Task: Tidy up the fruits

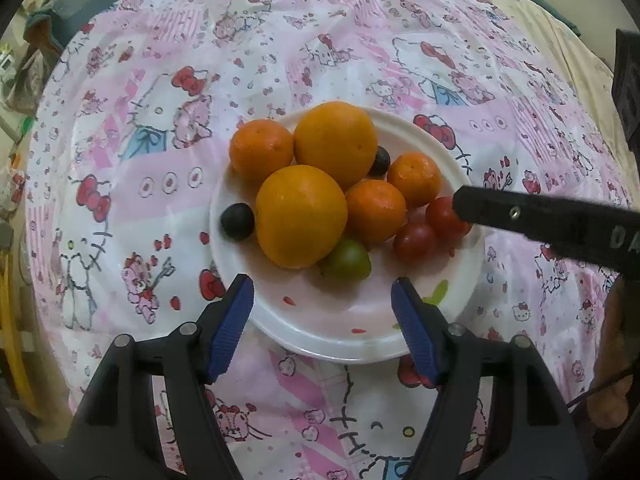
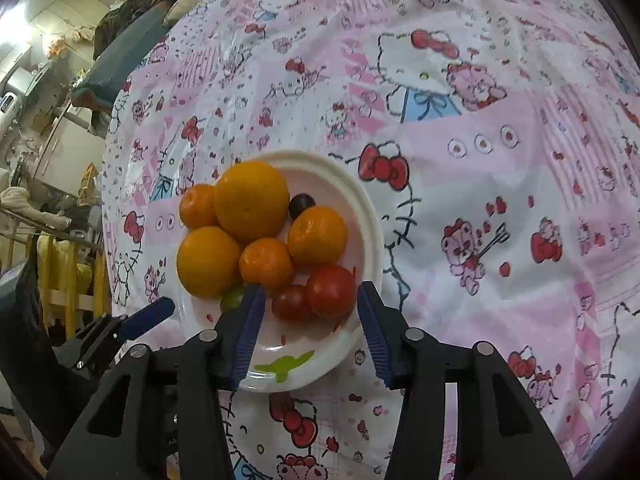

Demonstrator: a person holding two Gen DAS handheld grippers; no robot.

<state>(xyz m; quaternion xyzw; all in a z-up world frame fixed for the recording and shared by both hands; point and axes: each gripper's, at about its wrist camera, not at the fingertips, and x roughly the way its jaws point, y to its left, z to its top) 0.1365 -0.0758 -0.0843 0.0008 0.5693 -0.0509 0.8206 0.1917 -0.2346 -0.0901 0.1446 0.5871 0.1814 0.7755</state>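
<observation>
We saw a white plate (image 1: 452, 152) sitting on the worktop, which was covered with a pink cartoon-print cloth (image 1: 160, 80). All the fruit lay piled on the plate: two large oranges (image 1: 301, 216), three smaller mandarins (image 1: 376, 210), two dark grapes (image 1: 237, 221), a green tomato (image 1: 347, 260) and two red cherry tomatoes (image 1: 415, 241).

In the left wrist view, the left gripper (image 1: 322, 316) hovered over the near edge of the plate with its blue pads spread apart; nothing lay between them and they pressed on nothing, so it was released. A black finger of the right gripper (image 1: 520, 216) reached in from the right, its tip just beside the red tomatoes.

In the right wrist view, the right gripper (image 2: 310, 318) stood over the near side of the plate (image 2: 372, 216), jaws apart. The two red tomatoes (image 2: 331, 290) sat in the gap between the pads, but we saw clear space on both sides of them, so this gripper also gripped nothing. The green tomato (image 2: 233, 298) peeked out beside its left pad. A blue pad of the left gripper (image 2: 150, 314) showed at the plate's left edge.
</observation>
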